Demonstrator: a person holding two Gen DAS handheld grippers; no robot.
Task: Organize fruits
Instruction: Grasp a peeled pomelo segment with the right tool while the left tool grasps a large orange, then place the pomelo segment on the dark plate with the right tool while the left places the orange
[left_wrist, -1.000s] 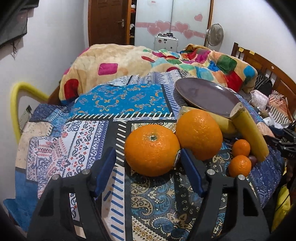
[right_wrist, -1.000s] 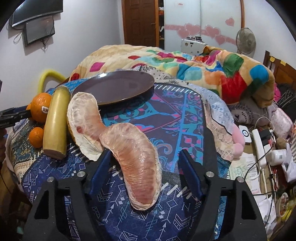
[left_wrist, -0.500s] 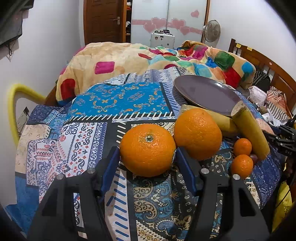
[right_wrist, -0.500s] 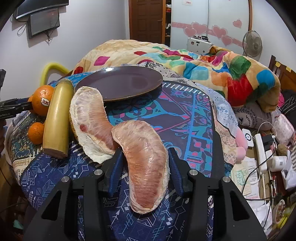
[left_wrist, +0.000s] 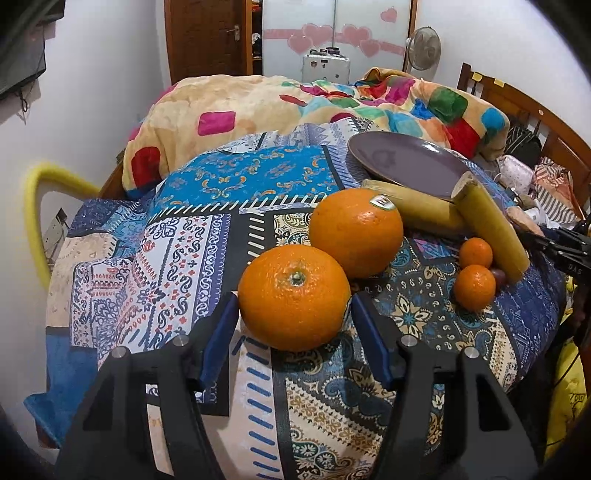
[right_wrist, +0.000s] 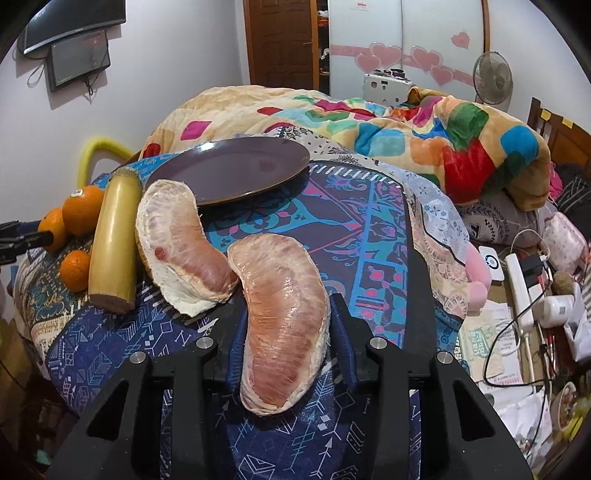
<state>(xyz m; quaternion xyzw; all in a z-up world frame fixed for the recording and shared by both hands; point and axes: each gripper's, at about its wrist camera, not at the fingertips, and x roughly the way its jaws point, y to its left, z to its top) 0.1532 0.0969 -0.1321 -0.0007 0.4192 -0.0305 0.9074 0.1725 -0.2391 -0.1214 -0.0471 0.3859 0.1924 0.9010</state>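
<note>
Gripping with both tools, we have the left gripper (left_wrist: 293, 317) closed on the near orange (left_wrist: 293, 297), its blue pads pressed to both sides of the fruit, which sits low over the patterned cloth (left_wrist: 177, 258). Our right gripper (right_wrist: 286, 328) is clamped narrowly around one pomelo segment (right_wrist: 284, 317), the jaws touching its flanks, its lower end hanging over the cloth near the table edge. Just beyond our left tool, a second orange (left_wrist: 356, 230) with a sticker touches the held one. To its right lie two small tangerines (left_wrist: 474, 286), close together, beside a yellow cane piece (left_wrist: 491, 225); another cane piece (left_wrist: 417, 208) lies across behind the second orange. From the right view, a second pomelo segment (right_wrist: 177, 247) rests on the cloth, its tip touching the one we hold, with a cane piece at its left. Farther back sits the dark plate (right_wrist: 236, 171), bare, and behind it the bright quilt (right_wrist: 424, 133) on the bed.
</note>
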